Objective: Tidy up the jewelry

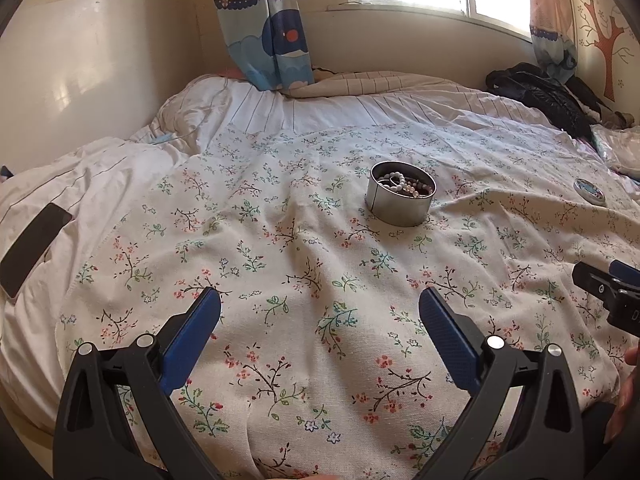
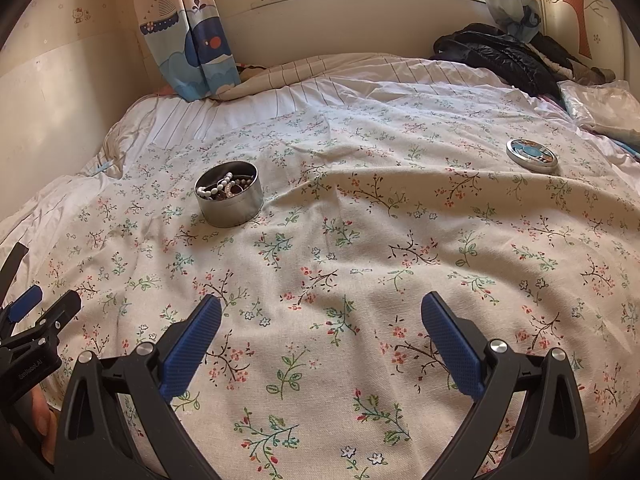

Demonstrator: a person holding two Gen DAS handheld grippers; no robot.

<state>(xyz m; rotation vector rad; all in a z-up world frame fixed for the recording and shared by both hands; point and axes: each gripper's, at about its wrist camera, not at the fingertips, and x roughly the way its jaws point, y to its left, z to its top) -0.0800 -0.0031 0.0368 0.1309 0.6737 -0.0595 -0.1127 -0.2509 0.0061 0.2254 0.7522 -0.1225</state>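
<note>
In the left wrist view, the left gripper (image 1: 320,312) hung over the floral bedspread (image 1: 304,264) with its two blue-padded fingers (image 1: 192,336) spread wide, nothing between them. One round silver metal tin (image 1: 400,200) stood open and upright ahead of it, well apart, holding a tangle of white bead strings and darker jewelry (image 1: 406,185); the pieces could not be counted. One round lid with a blue printed top (image 1: 590,190) lay flat far to the right of the tin. One flat black phone-like slab (image 1: 32,248) rested on the white bedding at the left edge. Part of the right gripper (image 1: 612,292) showed at the right edge.

In the right wrist view, the right gripper (image 2: 320,316) also had its two blue fingers (image 2: 452,344) spread apart and empty above the bedspread (image 2: 360,240). The single tin (image 2: 230,200) sat ahead to the left, jewelry (image 2: 226,190) inside, and the one lid (image 2: 532,154) lay well apart to the right. The lid's print was too small to read. The left gripper (image 2: 36,312) appeared at the left edge, its body carrying small white lettering that could not be read for certain.
</note>
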